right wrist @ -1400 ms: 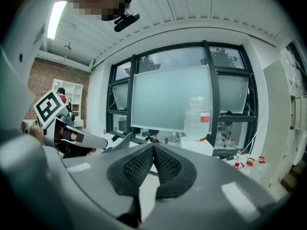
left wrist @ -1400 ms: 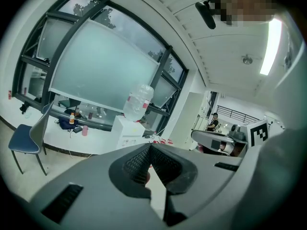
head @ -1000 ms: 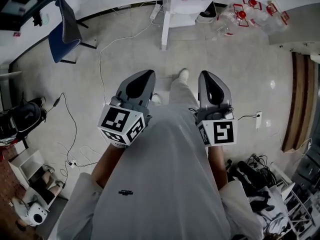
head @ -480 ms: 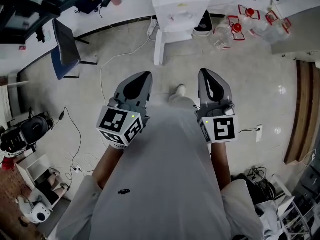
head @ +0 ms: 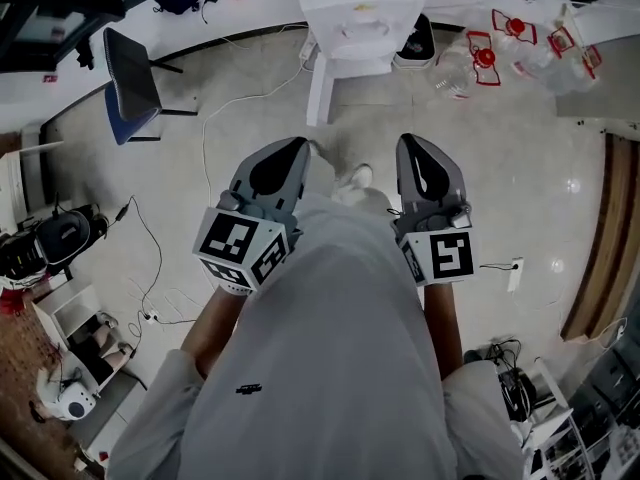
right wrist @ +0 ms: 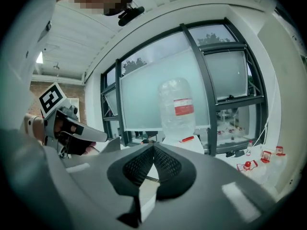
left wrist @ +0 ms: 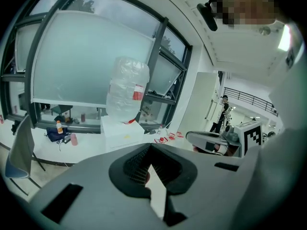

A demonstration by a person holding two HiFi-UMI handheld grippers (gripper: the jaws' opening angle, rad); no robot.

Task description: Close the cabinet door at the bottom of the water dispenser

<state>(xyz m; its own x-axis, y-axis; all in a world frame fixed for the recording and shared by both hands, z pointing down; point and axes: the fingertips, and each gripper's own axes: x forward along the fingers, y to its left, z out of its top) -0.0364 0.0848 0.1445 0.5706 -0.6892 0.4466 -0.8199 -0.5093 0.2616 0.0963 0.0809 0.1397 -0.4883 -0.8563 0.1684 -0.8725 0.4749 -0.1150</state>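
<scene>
White water dispenser (head: 355, 13) stands beyond left hand-held gripper (head: 293, 150) and right hand-held gripper (head: 412, 146); both closed, empty.

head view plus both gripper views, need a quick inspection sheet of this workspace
surface: pale tiled floor.
job's things: white water dispenser ahead, bottle on top; bottom door's state cannot be told.
clutter: red-capped bottles right of the dispenser; blue chair at left.
grippers: left gripper and right gripper shut, empty, short of the dispenser.
cables: white cable and black cable on the floor.
surroundings: large windows above a white counter.
</scene>
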